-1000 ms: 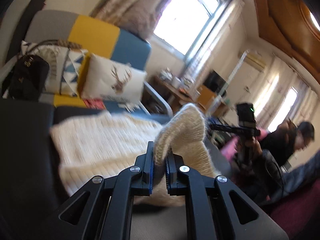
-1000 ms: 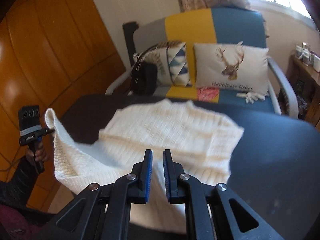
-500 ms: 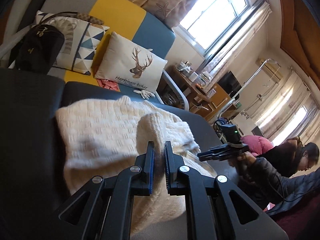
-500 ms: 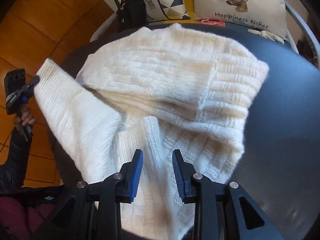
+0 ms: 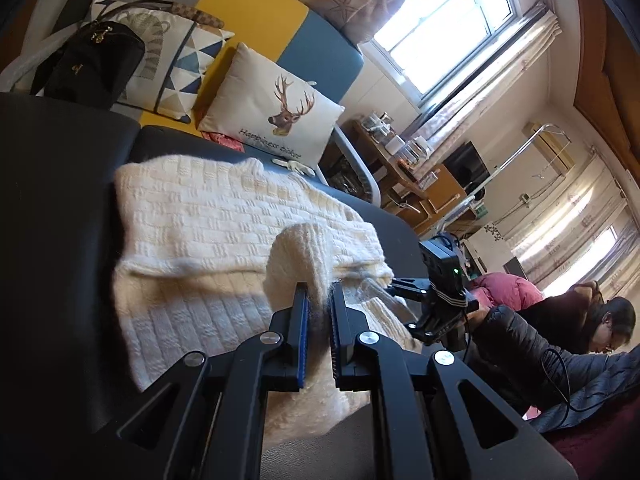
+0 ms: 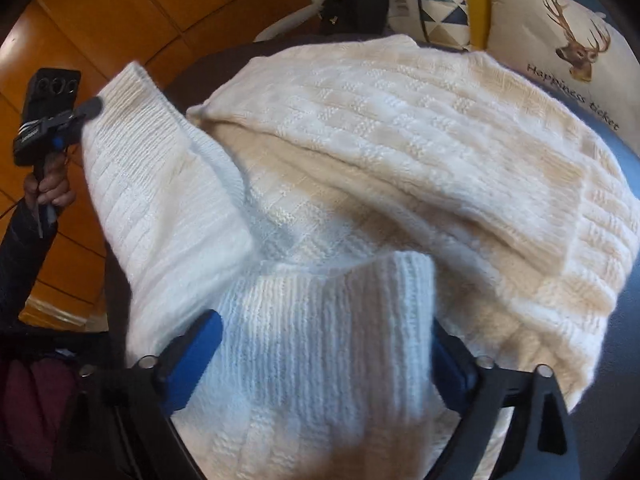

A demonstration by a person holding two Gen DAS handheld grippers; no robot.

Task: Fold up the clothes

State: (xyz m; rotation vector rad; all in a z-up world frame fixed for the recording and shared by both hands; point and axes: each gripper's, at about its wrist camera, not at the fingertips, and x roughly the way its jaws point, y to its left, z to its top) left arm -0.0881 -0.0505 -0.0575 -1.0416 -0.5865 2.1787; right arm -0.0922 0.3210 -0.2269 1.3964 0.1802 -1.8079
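Hand-held gripper (image 5: 319, 300) below "Happiness ticket" pillow (image 5: 276, 120)

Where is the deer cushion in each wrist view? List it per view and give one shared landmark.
Left wrist view: the deer cushion sits upper centre, behind the cream knit sweater.
Right wrist view: deer cushion at the top right corner, past the sweater.
Shared landmark: the black handbag.

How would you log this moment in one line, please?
left gripper: shut on sweater | right gripper: opening, over sweater collar | fold unfinished
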